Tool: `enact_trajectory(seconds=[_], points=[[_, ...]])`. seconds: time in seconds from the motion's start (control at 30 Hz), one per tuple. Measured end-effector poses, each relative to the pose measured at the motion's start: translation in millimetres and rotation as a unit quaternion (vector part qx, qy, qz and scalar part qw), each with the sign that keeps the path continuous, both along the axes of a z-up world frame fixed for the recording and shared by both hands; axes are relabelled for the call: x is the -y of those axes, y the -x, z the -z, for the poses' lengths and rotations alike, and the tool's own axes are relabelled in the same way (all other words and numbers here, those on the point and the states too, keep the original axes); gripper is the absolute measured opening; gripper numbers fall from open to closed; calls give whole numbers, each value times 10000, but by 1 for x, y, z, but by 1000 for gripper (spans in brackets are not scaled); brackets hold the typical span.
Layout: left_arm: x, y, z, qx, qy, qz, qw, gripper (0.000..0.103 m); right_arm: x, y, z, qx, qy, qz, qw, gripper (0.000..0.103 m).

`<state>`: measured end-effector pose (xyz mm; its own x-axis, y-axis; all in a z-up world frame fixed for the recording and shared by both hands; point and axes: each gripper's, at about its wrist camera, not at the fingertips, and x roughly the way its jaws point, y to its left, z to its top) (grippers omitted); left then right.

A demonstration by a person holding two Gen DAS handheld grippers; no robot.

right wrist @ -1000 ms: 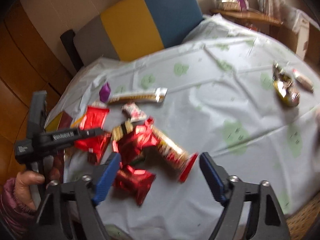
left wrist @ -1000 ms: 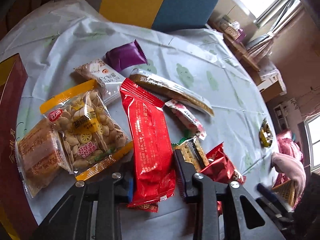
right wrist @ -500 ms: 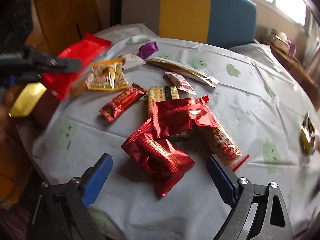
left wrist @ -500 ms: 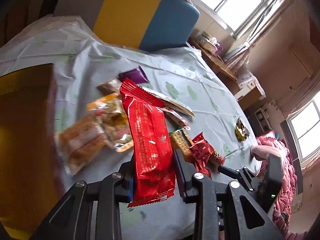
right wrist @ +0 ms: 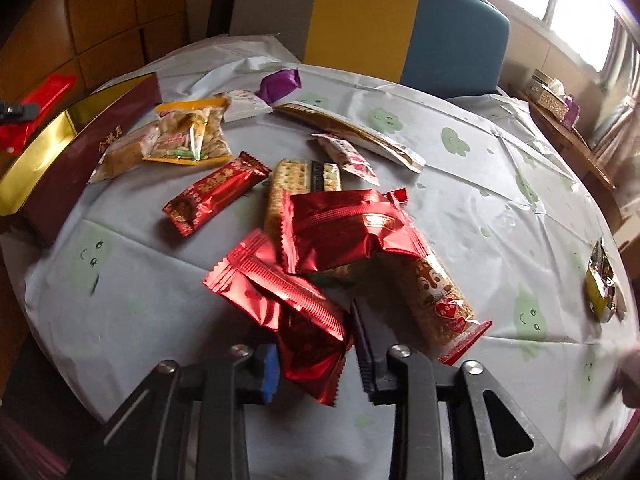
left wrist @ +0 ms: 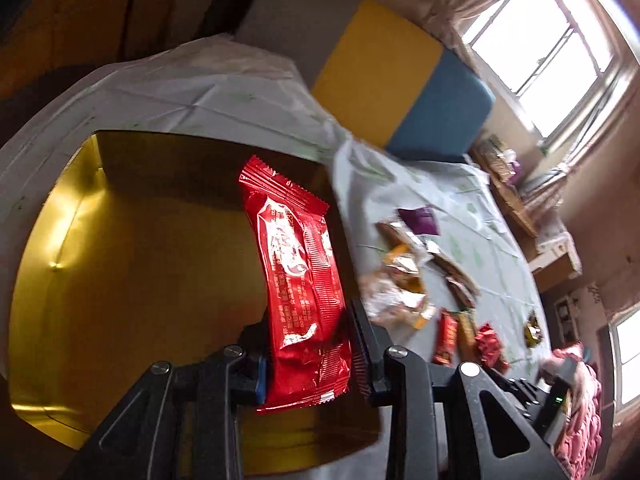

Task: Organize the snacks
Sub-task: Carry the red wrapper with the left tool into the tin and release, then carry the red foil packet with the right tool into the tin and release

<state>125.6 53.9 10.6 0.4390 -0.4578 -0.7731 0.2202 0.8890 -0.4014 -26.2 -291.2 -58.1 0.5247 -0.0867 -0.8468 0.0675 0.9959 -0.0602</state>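
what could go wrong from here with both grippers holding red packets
1. The left gripper pinches only the bottom end of the long red packet above the gold-lined box; it may swing or slip.
2. The right gripper is closed on a foil packet whose far end is tucked under another red packet; lifting may drag the pile.

Left wrist view close above the gold-lined box (left wrist: 120,280), facing down, right wrist view low over the desk (right wrist: 460,168), both sharing the box (right wrist: 60,160) and scattered snacks.

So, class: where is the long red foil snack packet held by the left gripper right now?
In the left wrist view, the long red foil snack packet is clamped in the left gripper, held over the gold-lined box, left of the scattered snacks.
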Motion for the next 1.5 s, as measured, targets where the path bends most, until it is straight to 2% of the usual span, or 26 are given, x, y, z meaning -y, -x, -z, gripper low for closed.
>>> enact_trajectory(seconds=[0.2,0.37,0.43,0.53,0.8,1.0,1.3,1.5], points=[[6,-41,22,-164,-623,-290,9975,33,1,0,1,5,-91,87,9999,29],[10,-66,27,-23,-744,-406,9964,32,5,-2,0,-9,-290,188,9994,29],[14,-69,29,-129,-755,-402,9963,32,8,-2,0,-29,-436,252,9987,29],[13,-58,27,-136,-614,-481,9969,32,10,0,-2,-19,-679,307,9972,29],[9,-7,21,75,-904,-706,9934,32,5,3,-1,-27,-854,299,9959,28],[4,25,15,362,-1269,-936,9868,32,4,4,0,-17,-895,329,9954,28],[-8,51,6,627,-1606,-1298,9764,32,-2,8,-3,-34,-1014,292,9944,28],[-14,59,4,645,-1643,-1372,9747,32,-14,8,-8,-44,-1270,173,9917,28]])
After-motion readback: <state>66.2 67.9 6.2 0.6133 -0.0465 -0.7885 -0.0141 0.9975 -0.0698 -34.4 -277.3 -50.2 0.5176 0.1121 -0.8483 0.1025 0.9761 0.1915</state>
